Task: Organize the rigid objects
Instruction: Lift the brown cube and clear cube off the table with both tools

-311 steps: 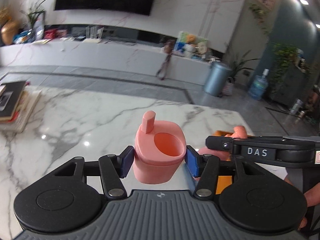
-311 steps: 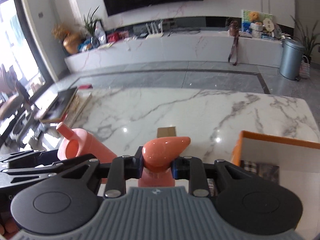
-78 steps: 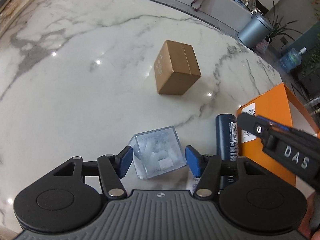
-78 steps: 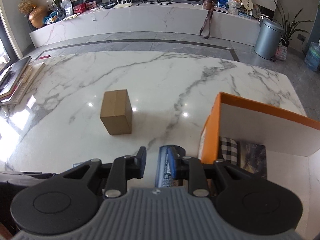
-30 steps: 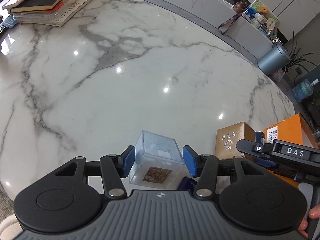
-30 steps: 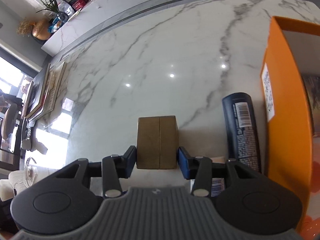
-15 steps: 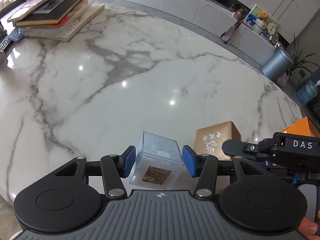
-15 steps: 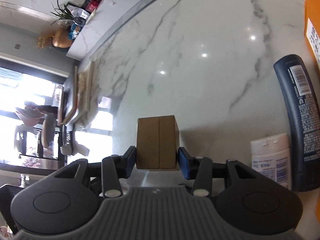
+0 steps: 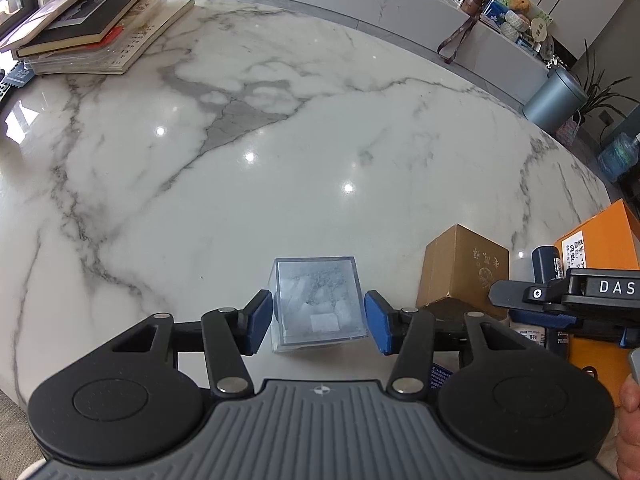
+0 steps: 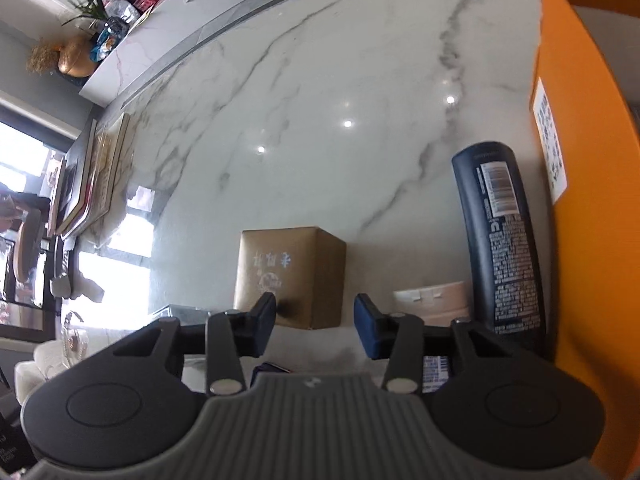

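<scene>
A clear plastic cube (image 9: 319,304) sits low over the marble table (image 9: 280,140), and my left gripper (image 9: 319,322) is shut on its two sides. To its right a brown cardboard box (image 9: 464,276) stands on the table. In the right wrist view this brown box (image 10: 288,276) is just ahead of my right gripper (image 10: 315,326), turned at an angle with its printed face showing. The left pad overlaps the box's lower corner. The right pad stands clear of it, with table showing between them. In the left wrist view, the right gripper (image 9: 516,304) reaches in at the box's lower right corner.
An orange open box (image 10: 580,160) stands at the right with a dark blue bottle (image 10: 500,240) lying along its side and a white jar (image 10: 436,300) beside that. A stack of books (image 9: 92,28) lies at the far left corner. A person's hand (image 9: 630,396) shows at the right edge.
Half a second ago the right pads gripped the brown box by its sides. Now it stands on the table ahead of them, turned. The clear cube stays between the left pads, tipped differently.
</scene>
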`<state>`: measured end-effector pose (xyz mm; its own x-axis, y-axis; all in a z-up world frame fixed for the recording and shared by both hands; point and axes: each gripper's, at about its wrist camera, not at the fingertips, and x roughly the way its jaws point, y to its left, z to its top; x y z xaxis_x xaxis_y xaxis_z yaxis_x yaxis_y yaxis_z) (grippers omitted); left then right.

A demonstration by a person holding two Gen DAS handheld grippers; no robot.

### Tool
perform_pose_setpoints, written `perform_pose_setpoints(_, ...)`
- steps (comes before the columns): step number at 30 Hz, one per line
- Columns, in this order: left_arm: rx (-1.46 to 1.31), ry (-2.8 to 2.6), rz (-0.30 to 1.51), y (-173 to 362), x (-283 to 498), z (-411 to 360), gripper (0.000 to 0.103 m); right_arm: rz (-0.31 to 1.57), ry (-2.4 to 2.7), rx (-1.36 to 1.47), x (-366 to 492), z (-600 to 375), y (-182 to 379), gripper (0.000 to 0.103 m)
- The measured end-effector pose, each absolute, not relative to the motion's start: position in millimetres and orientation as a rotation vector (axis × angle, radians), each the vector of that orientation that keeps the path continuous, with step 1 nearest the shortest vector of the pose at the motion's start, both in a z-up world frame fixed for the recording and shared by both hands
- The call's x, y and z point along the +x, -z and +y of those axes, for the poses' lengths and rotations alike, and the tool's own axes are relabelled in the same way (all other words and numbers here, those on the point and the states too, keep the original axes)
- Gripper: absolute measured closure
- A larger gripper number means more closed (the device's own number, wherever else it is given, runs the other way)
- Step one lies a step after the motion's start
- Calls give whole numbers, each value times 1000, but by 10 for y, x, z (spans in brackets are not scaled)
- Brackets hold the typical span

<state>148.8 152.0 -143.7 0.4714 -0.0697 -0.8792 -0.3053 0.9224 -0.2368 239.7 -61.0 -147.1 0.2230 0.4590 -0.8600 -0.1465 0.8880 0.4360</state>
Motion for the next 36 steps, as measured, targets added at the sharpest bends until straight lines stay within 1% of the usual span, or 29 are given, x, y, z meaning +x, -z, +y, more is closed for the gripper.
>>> perform_pose_setpoints(2,-394,-149,1082,1446,1488,1522,43,1240,-448,212,2382,-548,1392,55)
perform_pose_setpoints(3,-394,-150,1086,1456,1494,1520,43,1221,-463,176,2377,-516,1344,49)
perform_pose_setpoints(4,-396,-151,1088,1462,1499,1519,43,1208,-474,154,2377,-479,1305,45)
perform_pose_setpoints(5,-396,-153,1089,1465,1501,1518,44,1195,-478,140,2382,-441,1267,37)
perform_pose_setpoints(6,-393,-152,1088,1464,1503,1514,45,1185,-477,130,2383,-394,1241,32)
perform_pose_setpoints(9,-379,-163,1090,1469,1505,1513,45,1172,-445,90,2399,-217,1245,24)
perform_pose_setpoints(14,-375,-172,1113,1497,1524,1519,45,1196,-366,28,2442,11,1409,25)
perform_pose_setpoints(17,-379,-173,1118,1518,1524,1529,46,1200,-349,-1,2430,55,1478,38)
perform_pose_setpoints(23,-394,-160,1083,1430,1454,1545,47,1195,-368,35,2384,-48,1458,39)
perform_pose_setpoints(29,-449,-128,1040,1140,1314,1500,47,1148,-427,99,2189,-202,1165,39)
perform_pose_setpoints(36,-459,-30,939,583,1234,1151,47,1022,-467,188,1913,-659,616,39)
